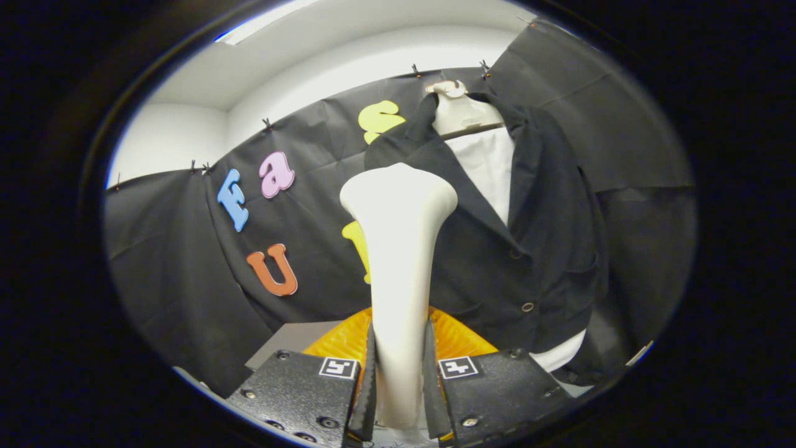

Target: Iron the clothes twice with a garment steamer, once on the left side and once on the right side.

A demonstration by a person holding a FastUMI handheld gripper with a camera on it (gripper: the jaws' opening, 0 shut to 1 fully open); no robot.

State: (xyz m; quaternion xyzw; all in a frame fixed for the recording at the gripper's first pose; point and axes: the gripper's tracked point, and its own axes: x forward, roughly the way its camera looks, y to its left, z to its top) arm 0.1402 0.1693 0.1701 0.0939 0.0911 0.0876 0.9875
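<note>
The garment steamer (398, 249) is held upright by its narrow handle, clamped between the two fingers of the gripper (398, 386). Its broad head rises ahead of them, near the left front of the dark jacket (535, 236) hung beyond. The steamer is judged rigid, smooth and top-heavy, so the low grip may twist; the jacket looks soft and yielding.

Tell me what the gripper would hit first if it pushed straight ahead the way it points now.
The gripper is shut on the white steamer, whose head leads the way. Going straight on, that head would probably meet the black jacket on its hanger, near its left front panel; depth is hard to judge.
</note>
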